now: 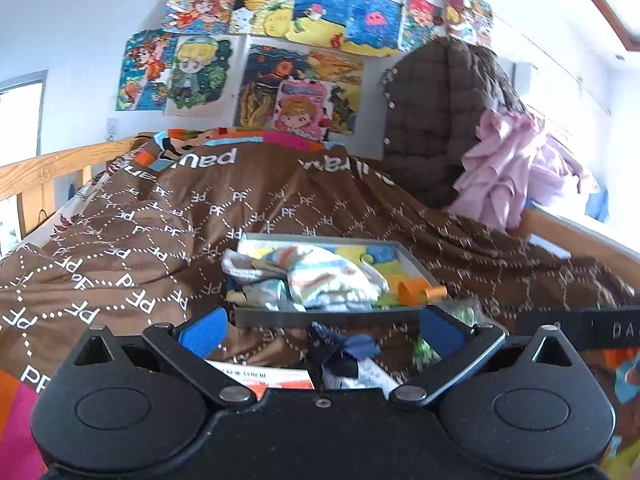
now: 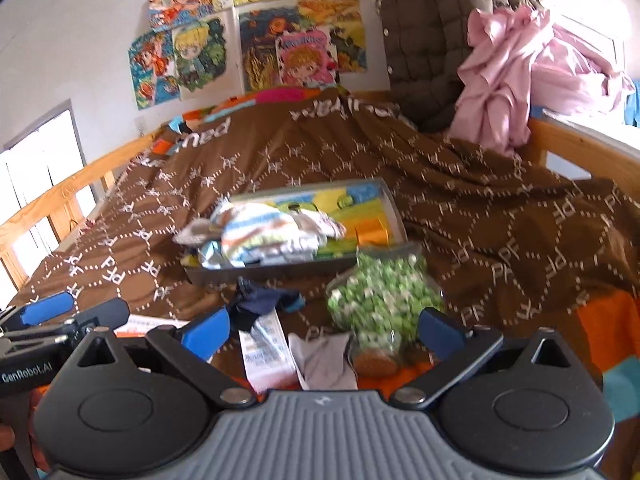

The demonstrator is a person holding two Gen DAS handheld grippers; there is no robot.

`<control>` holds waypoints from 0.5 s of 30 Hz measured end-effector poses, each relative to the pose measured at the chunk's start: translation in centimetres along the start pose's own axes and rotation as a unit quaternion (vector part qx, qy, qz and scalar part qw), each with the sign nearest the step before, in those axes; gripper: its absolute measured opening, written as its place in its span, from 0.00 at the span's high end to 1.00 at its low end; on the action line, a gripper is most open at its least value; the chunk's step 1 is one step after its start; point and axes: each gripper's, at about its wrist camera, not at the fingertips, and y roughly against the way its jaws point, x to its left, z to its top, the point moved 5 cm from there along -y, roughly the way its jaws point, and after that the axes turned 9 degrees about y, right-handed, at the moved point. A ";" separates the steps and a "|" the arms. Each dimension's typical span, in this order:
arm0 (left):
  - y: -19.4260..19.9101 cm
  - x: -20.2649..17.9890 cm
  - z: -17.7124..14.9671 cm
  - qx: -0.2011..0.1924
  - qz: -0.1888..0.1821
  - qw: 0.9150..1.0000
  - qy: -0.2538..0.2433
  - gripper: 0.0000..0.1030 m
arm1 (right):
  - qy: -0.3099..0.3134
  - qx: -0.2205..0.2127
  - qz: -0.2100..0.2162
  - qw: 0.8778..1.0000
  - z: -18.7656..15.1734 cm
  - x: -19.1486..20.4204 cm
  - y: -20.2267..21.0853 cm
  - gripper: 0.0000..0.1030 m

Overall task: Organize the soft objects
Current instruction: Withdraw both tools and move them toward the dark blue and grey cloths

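Left wrist: brown quilt (image 1: 304, 208), postered wall (image 1: 80, 32).

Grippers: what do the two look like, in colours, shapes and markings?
Both grippers, left and right, are black, with angled linkage arms, silver pivot pins, round side housings and blue pads. The right base is ribbed grey; the left is plain black, lettered "GenRobot.AI".

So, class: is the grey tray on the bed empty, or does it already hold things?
Already holding things. The grey tray has striped socks piled inside, over its near-left part.
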 end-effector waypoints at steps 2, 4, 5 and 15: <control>-0.1 0.0 -0.7 0.011 -0.004 1.000 -0.003 0.01 | -0.005 0.016 0.001 1.000 -0.5 0.0 -0.3 0.00; -0.3 0.2 -1.4 0.026 -0.009 1.000 -0.001 0.01 | -0.007 0.031 -0.003 1.000 -0.9 -0.2 -0.8 0.00; -0.4 0.3 -1.8 0.033 -0.011 0.999 -0.001 0.01 | -0.009 0.038 -0.006 0.999 -1.0 -0.3 -1.1 0.00; -2.0 0.5 -4.2 0.080 -0.007 0.996 -0.027 0.01 | -0.008 0.112 -0.005 0.994 -2.6 -0.1 -3.8 0.00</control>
